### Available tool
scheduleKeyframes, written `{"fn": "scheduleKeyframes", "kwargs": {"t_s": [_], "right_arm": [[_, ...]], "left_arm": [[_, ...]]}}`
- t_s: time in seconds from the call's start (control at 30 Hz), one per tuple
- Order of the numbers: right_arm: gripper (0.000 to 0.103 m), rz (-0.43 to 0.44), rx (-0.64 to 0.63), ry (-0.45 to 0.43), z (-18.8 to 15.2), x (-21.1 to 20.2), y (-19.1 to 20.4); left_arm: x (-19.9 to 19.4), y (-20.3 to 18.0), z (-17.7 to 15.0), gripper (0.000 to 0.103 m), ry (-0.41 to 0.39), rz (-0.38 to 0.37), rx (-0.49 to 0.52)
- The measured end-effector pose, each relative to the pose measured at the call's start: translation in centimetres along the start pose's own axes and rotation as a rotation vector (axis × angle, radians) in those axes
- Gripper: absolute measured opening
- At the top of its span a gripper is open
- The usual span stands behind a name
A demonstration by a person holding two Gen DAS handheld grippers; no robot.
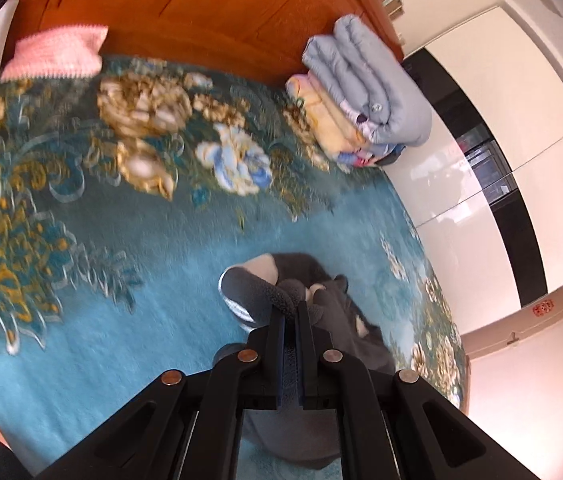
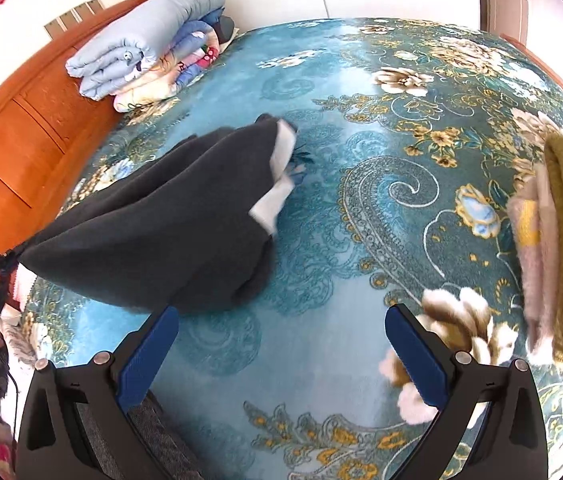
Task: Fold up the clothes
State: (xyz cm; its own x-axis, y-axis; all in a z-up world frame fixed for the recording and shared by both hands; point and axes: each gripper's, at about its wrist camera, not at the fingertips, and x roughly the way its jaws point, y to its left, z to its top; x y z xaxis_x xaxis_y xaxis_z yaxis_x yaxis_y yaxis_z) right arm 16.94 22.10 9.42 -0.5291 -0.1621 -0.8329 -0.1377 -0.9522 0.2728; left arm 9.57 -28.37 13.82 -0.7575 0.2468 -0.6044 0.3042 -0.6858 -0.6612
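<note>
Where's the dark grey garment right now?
The dark grey garment hangs pinched in the left claw, lifted over the teal floral bedspread, left of centre in the right wrist view, below the folded quilts.

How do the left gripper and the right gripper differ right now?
The left gripper is shut on the dark grey garment, lifting it off the bedspread; the right gripper stands wide open, holding nothing. Both have black frames with blue pads.

no legible text anywhere, no labels or brands (views blurred)
</note>
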Motion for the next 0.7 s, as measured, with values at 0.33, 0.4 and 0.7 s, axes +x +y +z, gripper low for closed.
{"fn": "scheduleKeyframes", "kwargs": {"t_s": [0.33, 0.4, 0.7], "right_arm": [[0.103, 0.03, 0.071, -0.083, 0.4, -3.1, -2.5], [0.103, 0.008, 0.11, -0.121, 0.8, -4.5, -4.4], [0.103, -0.19, 0.201, -0.249, 0.2, -11.2, -13.4]], "left_arm": [[-0.5, -21.5, -6.1, 0.004, 0.099, -0.316, 0.517], [0.2, -25.6, -11.1, 0.004, 0.184, -0.397, 0.648], [7.7, -26.1, -30.1, 0.004, 0.658, -0.399, 0.797]]}}
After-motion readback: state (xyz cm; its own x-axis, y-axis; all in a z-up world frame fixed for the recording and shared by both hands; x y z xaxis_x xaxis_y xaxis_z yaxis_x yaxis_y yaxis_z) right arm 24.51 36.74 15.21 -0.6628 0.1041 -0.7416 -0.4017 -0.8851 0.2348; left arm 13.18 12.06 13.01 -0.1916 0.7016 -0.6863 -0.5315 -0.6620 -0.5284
